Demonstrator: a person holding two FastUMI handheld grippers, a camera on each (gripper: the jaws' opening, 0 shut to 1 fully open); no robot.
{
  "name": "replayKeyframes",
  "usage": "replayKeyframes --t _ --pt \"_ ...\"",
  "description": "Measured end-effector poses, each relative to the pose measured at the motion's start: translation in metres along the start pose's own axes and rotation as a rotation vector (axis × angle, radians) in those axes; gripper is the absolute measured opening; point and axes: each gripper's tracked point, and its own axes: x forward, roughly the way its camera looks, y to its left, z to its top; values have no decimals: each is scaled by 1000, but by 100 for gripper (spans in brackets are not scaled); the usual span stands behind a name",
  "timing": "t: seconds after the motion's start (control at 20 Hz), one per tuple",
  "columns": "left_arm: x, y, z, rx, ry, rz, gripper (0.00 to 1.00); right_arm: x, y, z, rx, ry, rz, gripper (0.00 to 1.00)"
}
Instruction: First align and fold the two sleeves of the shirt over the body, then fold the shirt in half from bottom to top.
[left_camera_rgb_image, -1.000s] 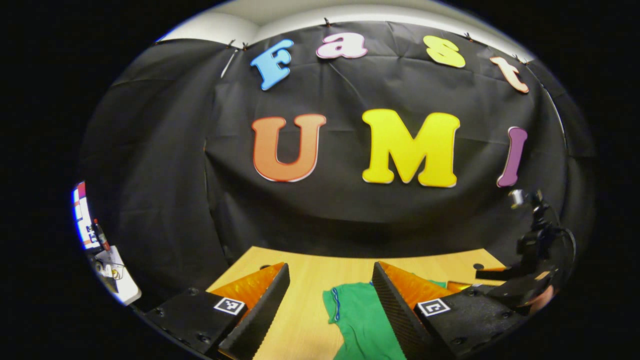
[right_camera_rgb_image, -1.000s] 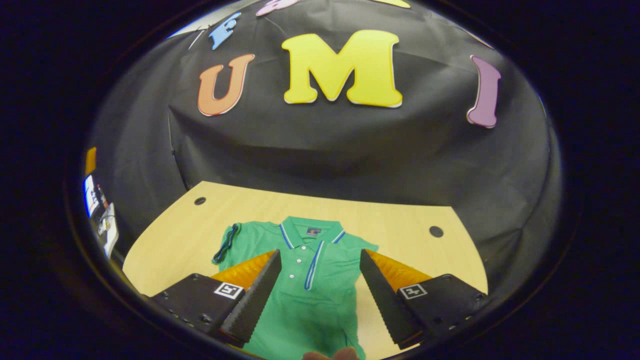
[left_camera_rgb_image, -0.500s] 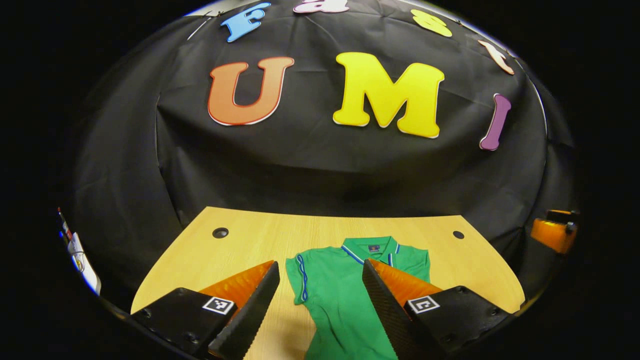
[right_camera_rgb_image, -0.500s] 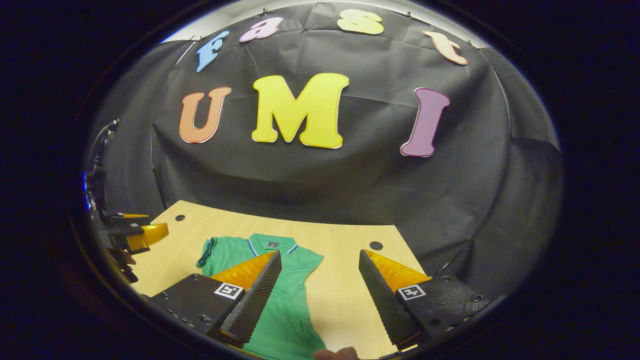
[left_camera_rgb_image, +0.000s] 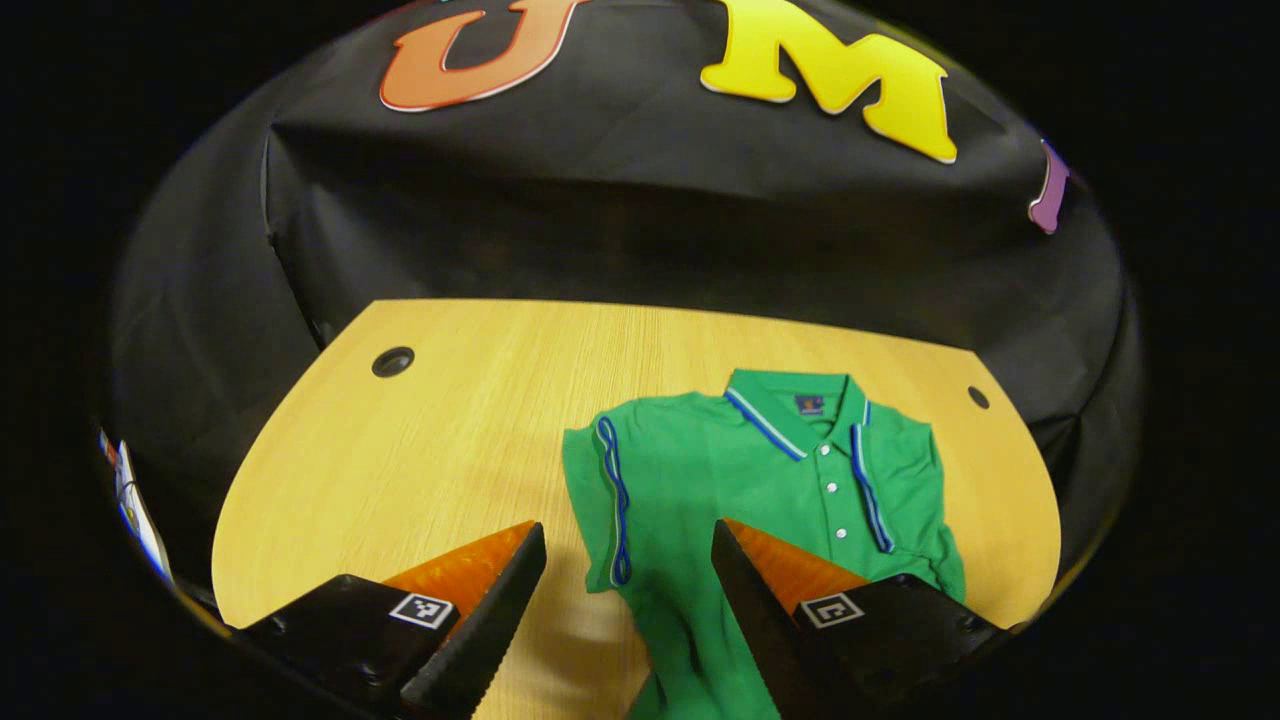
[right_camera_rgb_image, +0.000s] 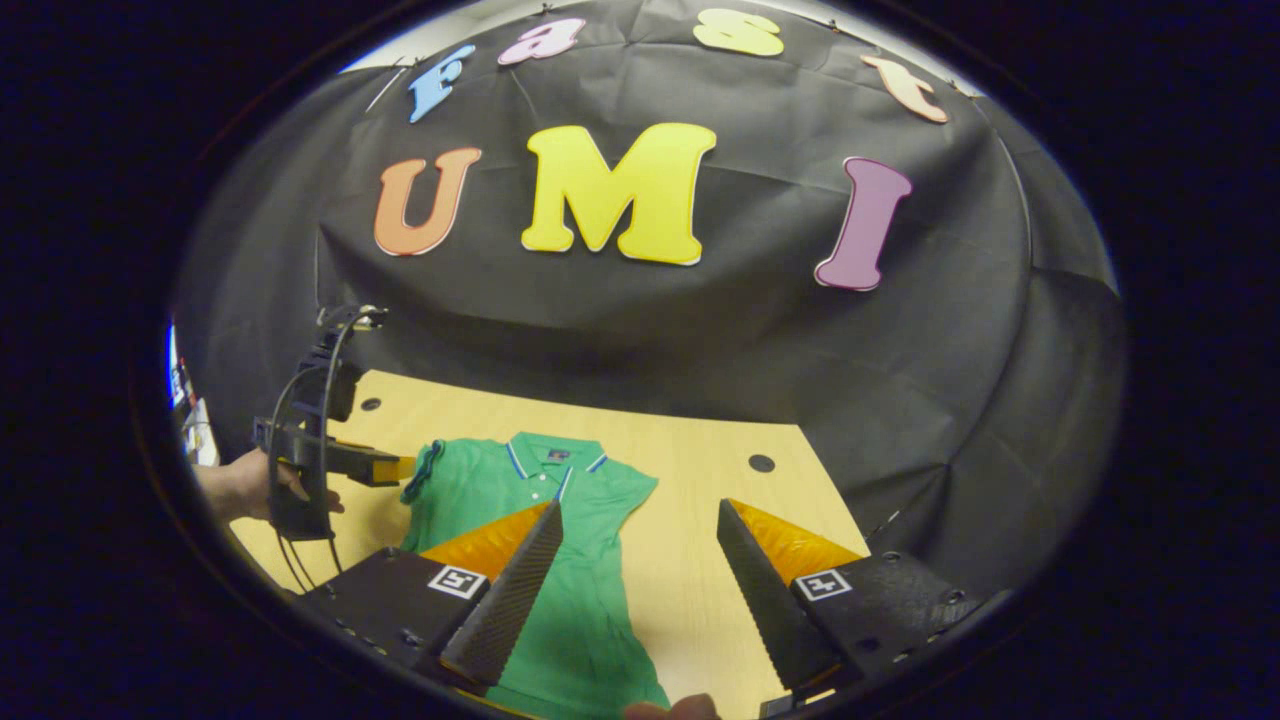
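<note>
A green polo shirt (left_camera_rgb_image: 740, 480) with blue-and-white trim lies on the wooden table (left_camera_rgb_image: 450, 430), collar toward the wall. Its left sleeve, edged with a blue stripe (left_camera_rgb_image: 612, 500), lies folded over the body. My left gripper (left_camera_rgb_image: 628, 545) hovers open above that sleeve edge, holding nothing. In the right gripper view the shirt (right_camera_rgb_image: 540, 560) lies at lower left, and my right gripper (right_camera_rgb_image: 640, 525) is open over the shirt's right side and bare table. The left gripper (right_camera_rgb_image: 385, 465), held by a hand (right_camera_rgb_image: 240, 485), shows beside the shirt's left shoulder.
The table has a round cable hole near each far corner (left_camera_rgb_image: 392, 361) (left_camera_rgb_image: 978, 397). The black cloth wall stands right behind the table's far edge. Some clutter shows past the table's left edge (left_camera_rgb_image: 130, 500).
The left gripper has tilted down and drawn closer, so more of the shirt and table shows. The right gripper swung right off the shirt's middle. Both stay open.
</note>
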Motion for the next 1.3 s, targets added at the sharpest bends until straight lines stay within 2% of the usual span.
replayKeyframes --t 0.25,0.4,0.45,0.5,0.65,0.75,0.8,0.9,1.0,1.3 --pt "47 16 -13 44 76 27 100 18 -4 -11 24 55 1 96" --pt "65 25 -16 43 81 37 100 20 -4 -14 30 80 8 96" --pt "69 29 -18 33 86 36 92 22 -4 -15 19 84 10 96" --pt "72 29 -20 21 94 29 78 26 -4 -16 12 87 10 96" --pt "76 34 -16 -2 86 13 62 42 -2 -21 6 98 9 96" --pt "77 33 -14 -23 81 -1 41 46 0 -25 -1 110 17 96" --pt "77 33 -17 -23 94 -9 24 47 3 -24 0 108 24 96" --pt "76 24 -11 -28 82 -78 13 49 5 -24 1 107 29 96" --pt "71 21 1 -36 47 -107 8 50 7 -26 3 108 32 96" --pt "33 11 49 -45 -55 -123 6 47 13 -23 29 96 53 96"
